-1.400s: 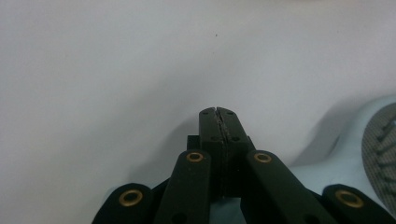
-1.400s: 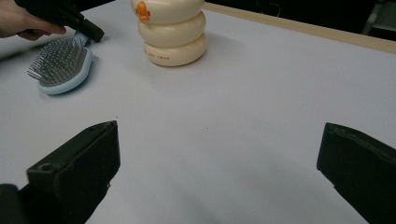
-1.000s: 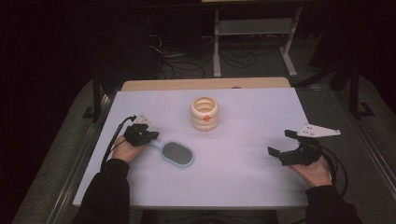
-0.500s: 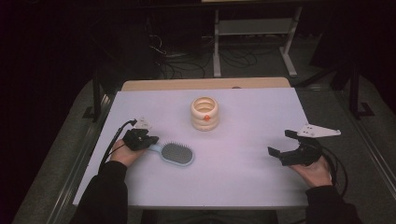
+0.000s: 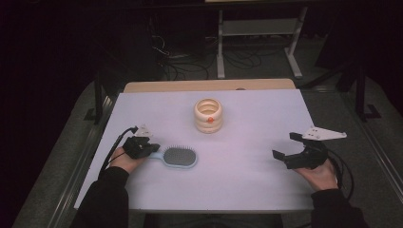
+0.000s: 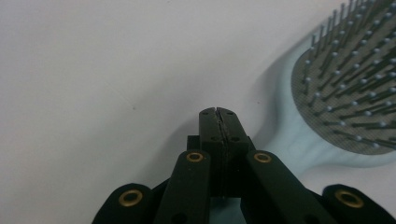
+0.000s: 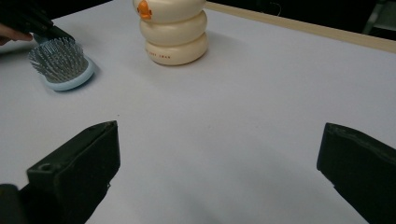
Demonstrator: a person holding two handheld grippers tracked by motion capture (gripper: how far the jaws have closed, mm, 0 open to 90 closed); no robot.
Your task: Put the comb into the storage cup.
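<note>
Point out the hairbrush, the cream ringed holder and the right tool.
hairbrush [image 5: 180, 157], high view, bristle pad.
cream ringed holder [image 5: 208, 116], high view, side wall.
right tool [image 5: 287, 146], high view, midway between its open tips.

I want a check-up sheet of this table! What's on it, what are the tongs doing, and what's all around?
Surface: white table top, a wooden edge at the far side.
Job's things: light blue hairbrush, bristles up, handle toward the left tongs.
Clutter: cream ringed container with an orange spot, standing apart behind the brush.
Grippers: left tongs shut, beside the brush handle; whether they pinch it I cannot tell. Right tongs open, holding nothing.
Cables: black cable trailing from the left tongs; loose wires on the floor.
Surroundings: dark room, metal stand behind.
</note>
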